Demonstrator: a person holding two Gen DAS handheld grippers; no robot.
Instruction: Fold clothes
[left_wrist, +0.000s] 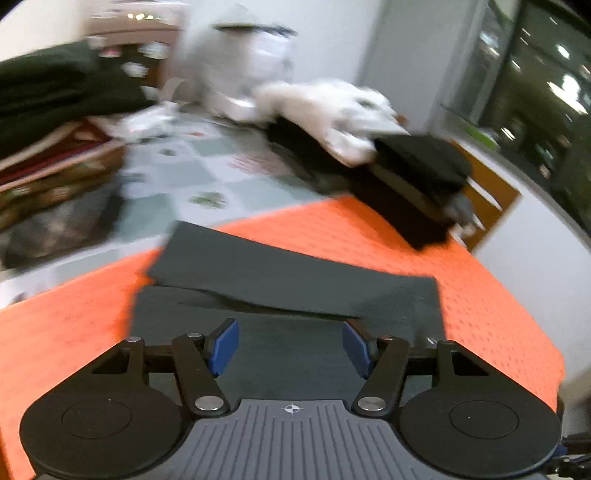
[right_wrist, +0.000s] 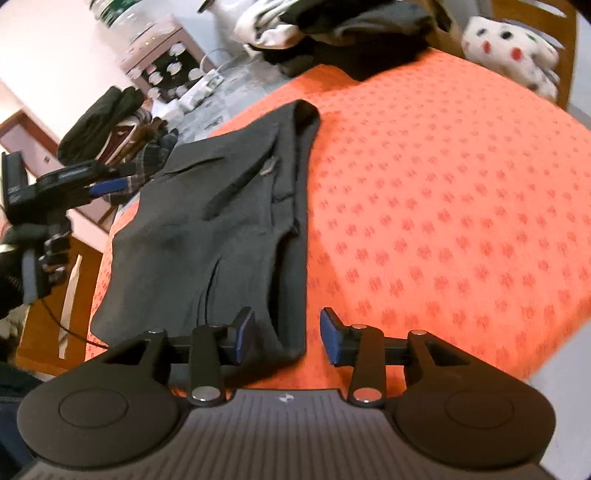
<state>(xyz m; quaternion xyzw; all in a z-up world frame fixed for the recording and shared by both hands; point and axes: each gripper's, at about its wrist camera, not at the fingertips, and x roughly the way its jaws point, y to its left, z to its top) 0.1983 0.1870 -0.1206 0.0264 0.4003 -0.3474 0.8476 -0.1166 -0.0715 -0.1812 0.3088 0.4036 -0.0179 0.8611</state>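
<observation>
Soft, light, floppy dark garment (right_wrist: 221, 229) on the orange table (right_wrist: 443, 206) — best pinched at a corner (6 o'clock). Left gripper (left_wrist: 290, 349) and right gripper (right_wrist: 287, 338): fingers wide apart, empty.

Wide orange desk (right_wrist: 443, 203) is lying bare right of the grey garment (right_wrist: 221, 229); a clothes pile (right_wrist: 351, 40) and spotted plush toy (right_wrist: 513, 51) are crowding its far edge.
</observation>
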